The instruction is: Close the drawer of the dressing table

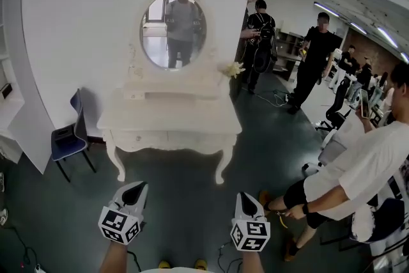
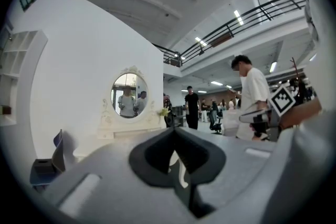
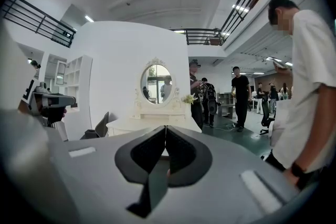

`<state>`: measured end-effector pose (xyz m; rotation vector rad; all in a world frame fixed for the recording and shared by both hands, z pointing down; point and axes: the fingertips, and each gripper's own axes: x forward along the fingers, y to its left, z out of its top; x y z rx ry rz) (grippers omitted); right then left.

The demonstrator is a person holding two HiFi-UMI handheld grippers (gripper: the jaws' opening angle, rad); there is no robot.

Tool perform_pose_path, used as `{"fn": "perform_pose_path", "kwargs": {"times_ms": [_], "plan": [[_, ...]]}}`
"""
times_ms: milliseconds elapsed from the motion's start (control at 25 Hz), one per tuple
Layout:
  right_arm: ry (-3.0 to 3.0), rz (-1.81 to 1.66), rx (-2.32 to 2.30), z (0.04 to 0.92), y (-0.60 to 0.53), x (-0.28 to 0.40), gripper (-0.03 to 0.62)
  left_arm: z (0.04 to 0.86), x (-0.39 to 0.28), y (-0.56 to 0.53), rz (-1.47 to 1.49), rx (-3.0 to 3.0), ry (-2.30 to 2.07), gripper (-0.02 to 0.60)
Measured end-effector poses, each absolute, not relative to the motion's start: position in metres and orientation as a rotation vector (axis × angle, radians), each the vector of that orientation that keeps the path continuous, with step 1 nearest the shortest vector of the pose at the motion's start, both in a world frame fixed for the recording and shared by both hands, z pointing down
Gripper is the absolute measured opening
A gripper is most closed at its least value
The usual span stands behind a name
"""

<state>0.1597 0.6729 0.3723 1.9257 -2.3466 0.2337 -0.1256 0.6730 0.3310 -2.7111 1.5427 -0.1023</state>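
The white dressing table (image 1: 192, 115) stands against the white wall, with an oval mirror (image 1: 173, 31) above it. Its front drawers (image 1: 137, 137) look flush. A small upper drawer (image 1: 134, 94) seems to stick out a little, but it is too small to be sure. My left gripper (image 1: 136, 187) and right gripper (image 1: 247, 196) hover low over the dark floor, well short of the table. Both are shut and hold nothing. The table (image 2: 131, 131) and mirror (image 2: 129, 95) show beyond the closed left gripper (image 2: 173, 131). The right gripper (image 3: 166, 128) points at the table (image 3: 152, 123) too.
A blue chair (image 1: 69, 137) stands left of the table, beside white shelving (image 1: 13, 93). Pale flowers (image 1: 233, 68) sit on the table's right end. A person in a white shirt (image 1: 358, 169) bends close at my right. Several people stand further back right.
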Motion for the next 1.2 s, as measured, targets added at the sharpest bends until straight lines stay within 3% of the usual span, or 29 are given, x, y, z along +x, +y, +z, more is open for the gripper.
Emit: {"fn": "perform_pose_path", "kwargs": {"times_ms": [440,560,680,1200], "plan": [[-2.349,0.190,1.907,0.372,0.672,0.155,0.005,0.337,-0.120,0.672,-0.105,-2.737,1.517,-0.002],[-2.361,0.175,1.898,0.371,0.671,0.153,0.018,0.338,-0.119,0.671,-0.105,-2.741,1.510,-0.002],[-2.372,0.169,1.889,0.369,0.672,0.151,0.077,0.336,-0.118,0.673,-0.101,-2.740,1.510,-0.002],[-2.371,0.189,1.849,0.375,0.664,0.129,0.077,0.337,-0.137,0.670,-0.090,-2.746,1.536,-0.002]]}}
